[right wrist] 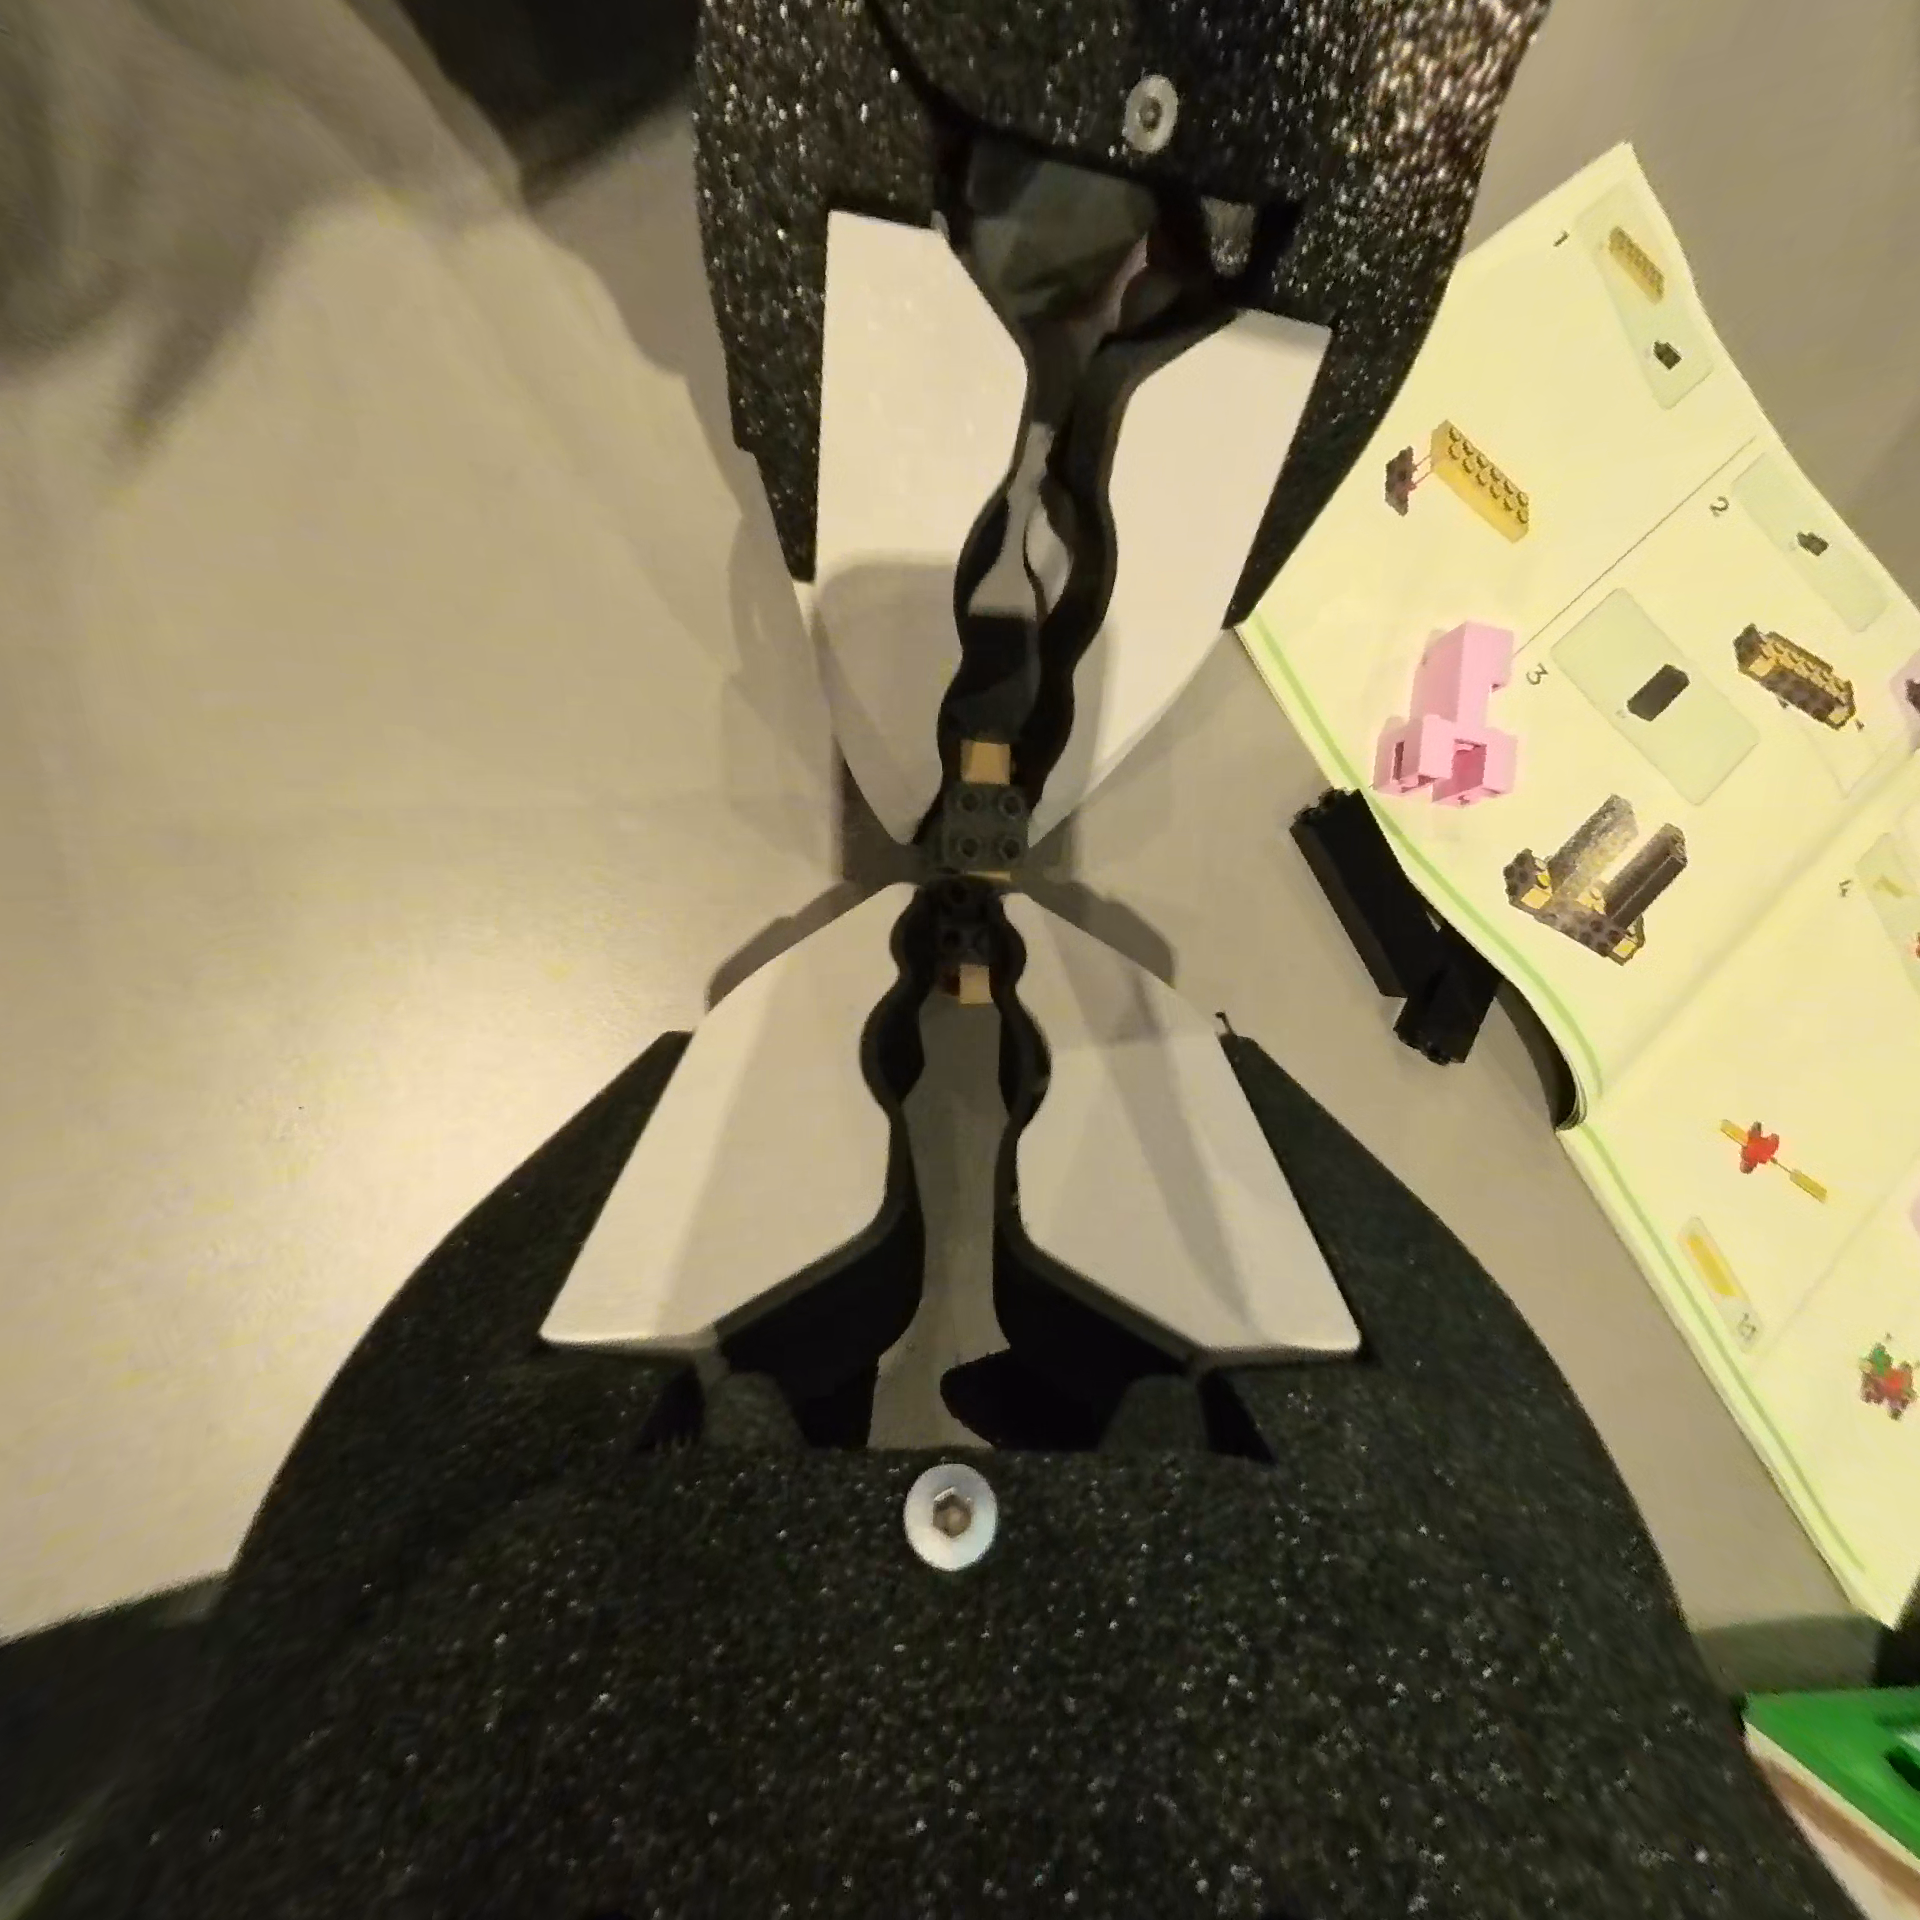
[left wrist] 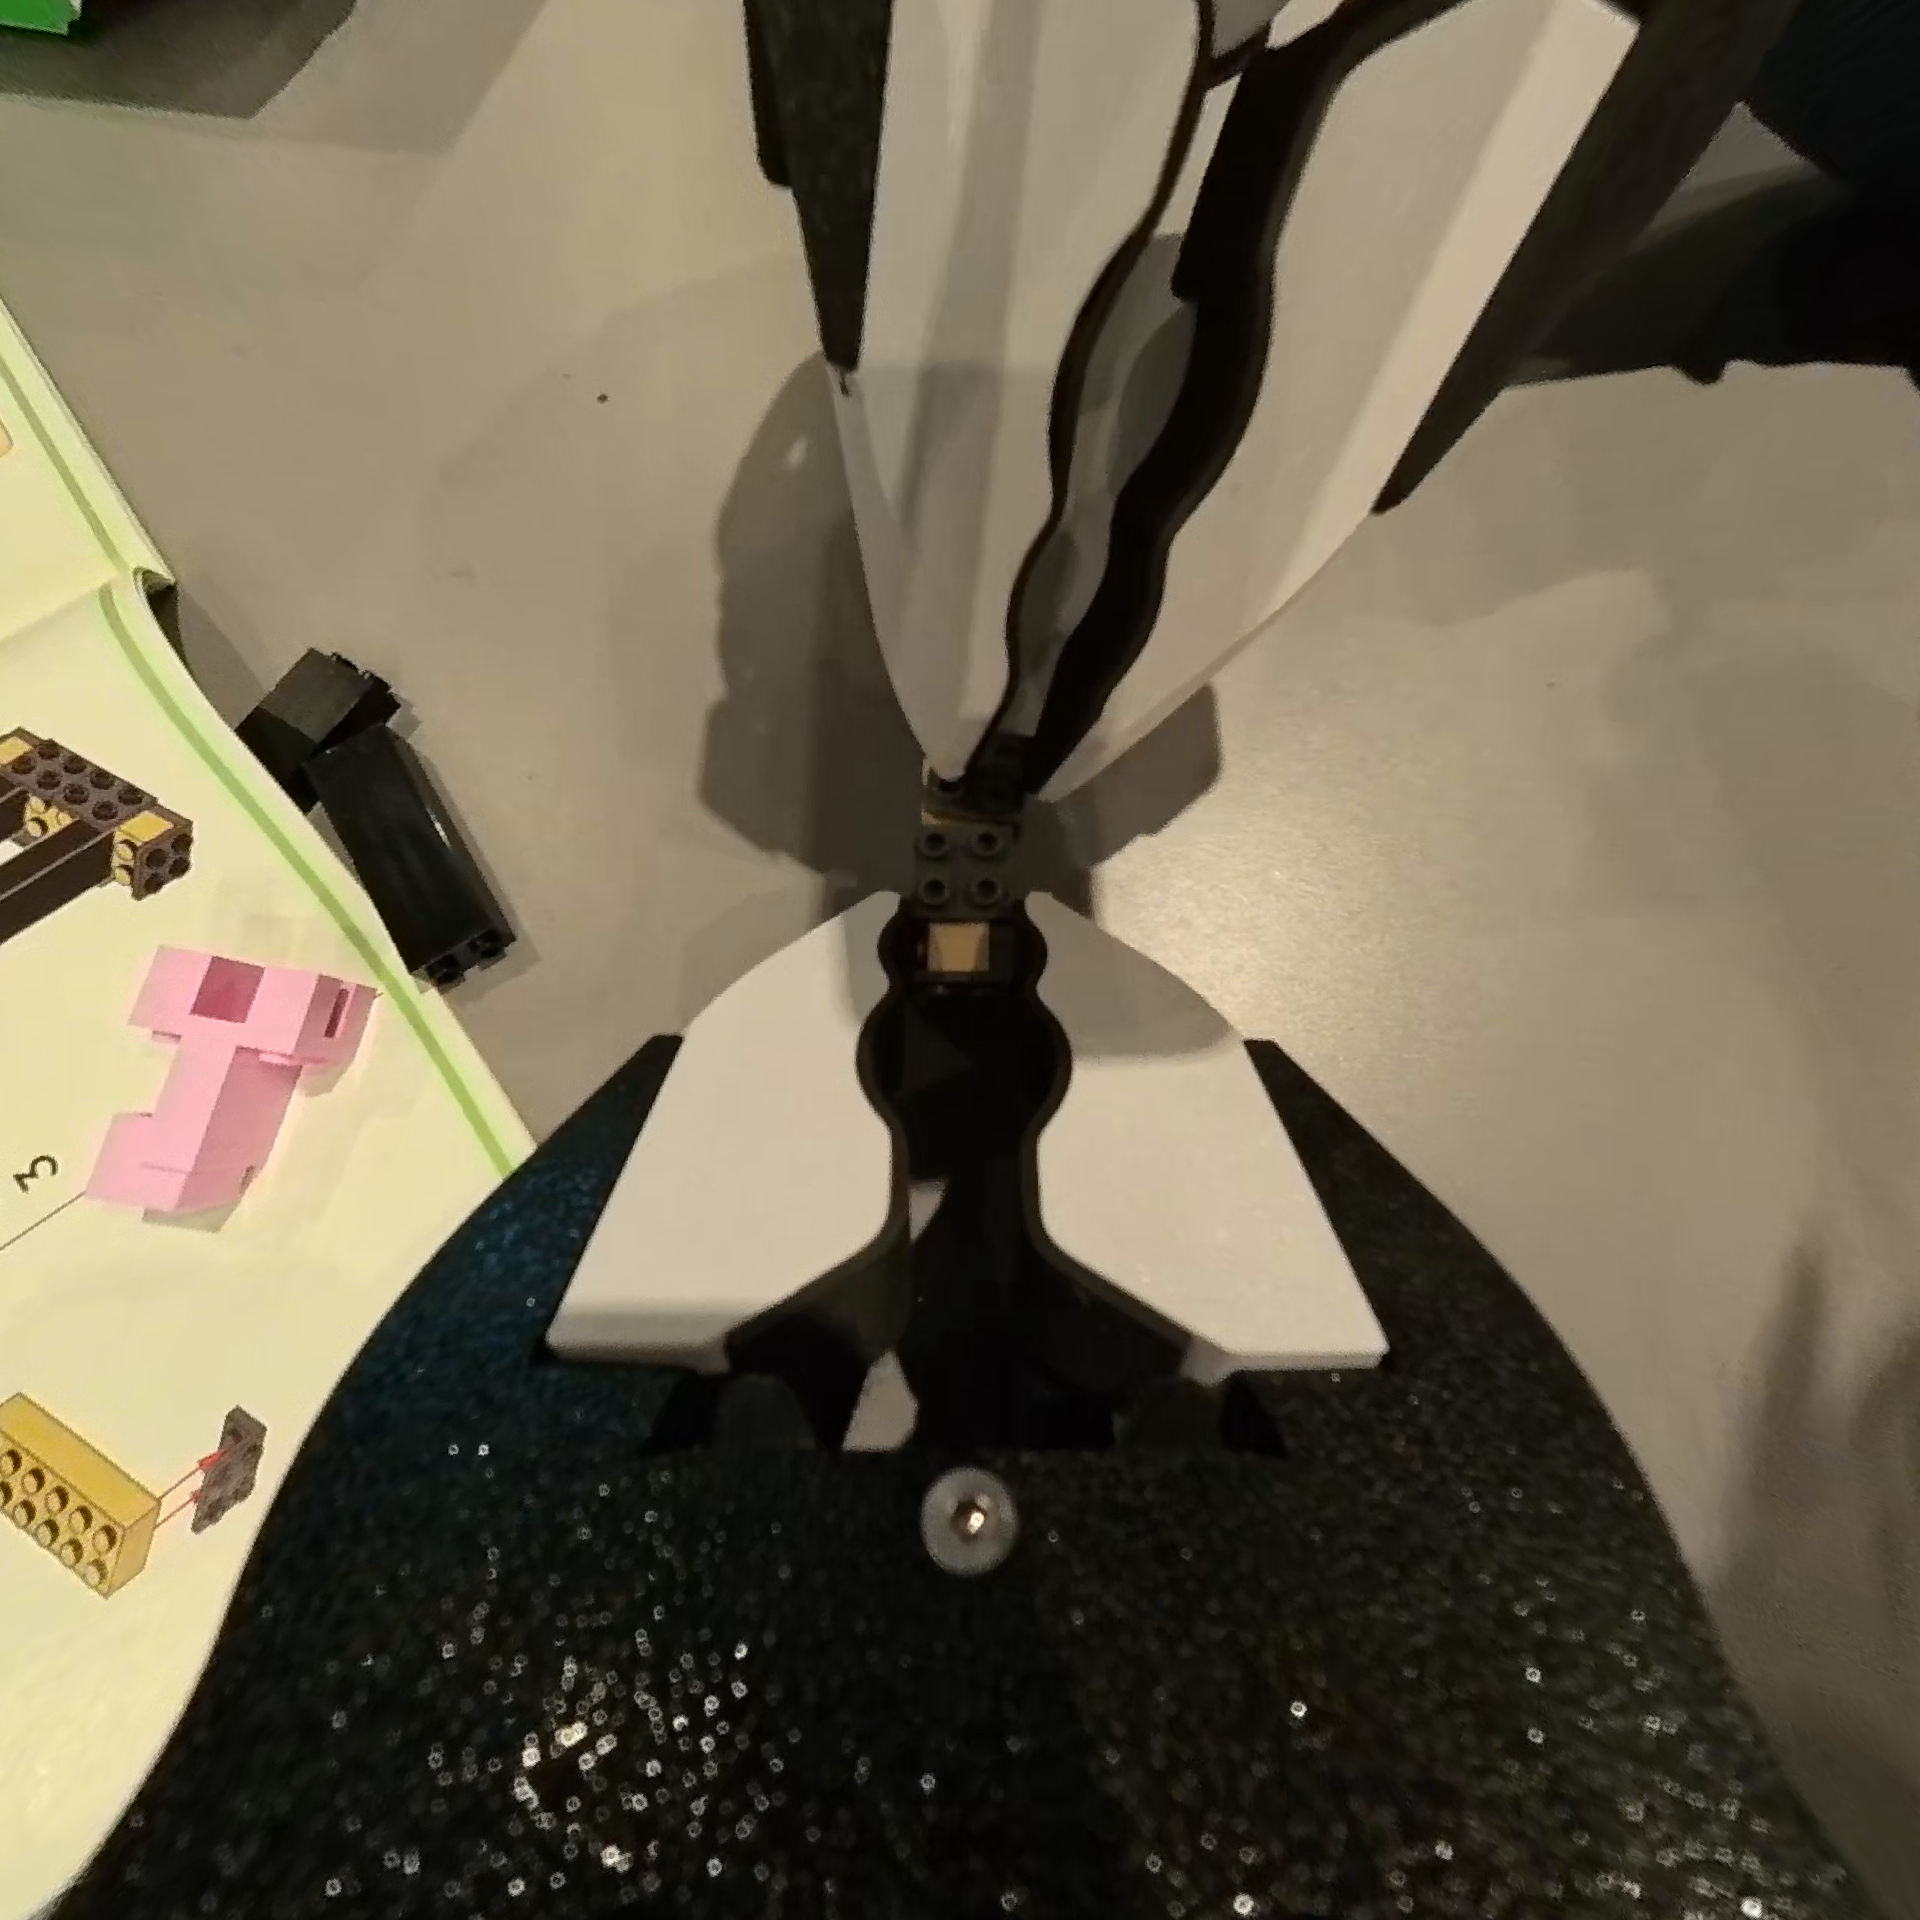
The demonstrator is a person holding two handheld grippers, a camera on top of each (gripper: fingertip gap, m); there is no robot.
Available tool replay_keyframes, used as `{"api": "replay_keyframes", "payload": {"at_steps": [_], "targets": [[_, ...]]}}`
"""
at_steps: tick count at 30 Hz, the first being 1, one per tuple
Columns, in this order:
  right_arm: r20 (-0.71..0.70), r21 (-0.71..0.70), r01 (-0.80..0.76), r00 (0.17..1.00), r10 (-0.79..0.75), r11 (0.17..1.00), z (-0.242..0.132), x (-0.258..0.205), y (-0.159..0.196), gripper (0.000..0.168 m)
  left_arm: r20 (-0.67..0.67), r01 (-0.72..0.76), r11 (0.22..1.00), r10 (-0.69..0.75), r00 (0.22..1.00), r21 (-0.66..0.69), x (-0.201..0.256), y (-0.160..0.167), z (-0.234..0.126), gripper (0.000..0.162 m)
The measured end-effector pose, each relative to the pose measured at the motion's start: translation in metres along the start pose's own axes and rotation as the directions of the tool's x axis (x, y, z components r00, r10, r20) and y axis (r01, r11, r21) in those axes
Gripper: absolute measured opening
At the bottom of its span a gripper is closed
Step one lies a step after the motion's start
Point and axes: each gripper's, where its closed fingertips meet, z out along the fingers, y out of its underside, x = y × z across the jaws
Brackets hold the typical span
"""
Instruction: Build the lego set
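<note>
My two grippers meet tip to tip above the grey table [left wrist: 1455, 727]. Between them is a small tan brick assembly with a dark grey 2x2 plate [left wrist: 964, 860] on top, studs facing the cameras. My left gripper [left wrist: 961, 940] is shut on its tan end [left wrist: 961, 948]. My right gripper [left wrist: 971, 779] comes in from the top and grips the far end. In the right wrist view, my right gripper [right wrist: 961, 935] is shut on a tan end [right wrist: 971, 982] with a small black studded part [right wrist: 961, 920] ahead of it. The plate [right wrist: 982, 831] and my left gripper [right wrist: 982, 784] lie beyond.
An open instruction booklet [left wrist: 208, 1039] lies left of the grippers; it also shows in the right wrist view [right wrist: 1662, 727]. Two long black bricks [left wrist: 405, 831] lie at its edge, also seen in the right wrist view [right wrist: 1392, 935]. A green object [right wrist: 1849, 1766] sits at the lower right. Both grippers' tips are close together, under 4 cm apart.
</note>
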Motion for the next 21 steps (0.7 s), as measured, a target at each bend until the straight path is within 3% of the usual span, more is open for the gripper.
{"api": "replay_keyframes", "payload": {"at_steps": [11, 21], "targets": [[-0.02, -0.01, -0.026, 0.999, 0.025, 1.0, 0.0002, 0.0067, 0.0006, 0.019, 0.0, 0.002, 1.0, -0.002, 1.0, 0.0, -0.0002, 0.0001, 0.0, 0.017], [0.195, 0.037, -0.177, 0.967, 0.167, 0.983, 0.0025, 0.0059, 0.0017, 0.02, -0.005, 0.003, 1.0, -0.003, 1.0, 0.0, 0.0003, 0.0001, 0.0, 0.017]]}}
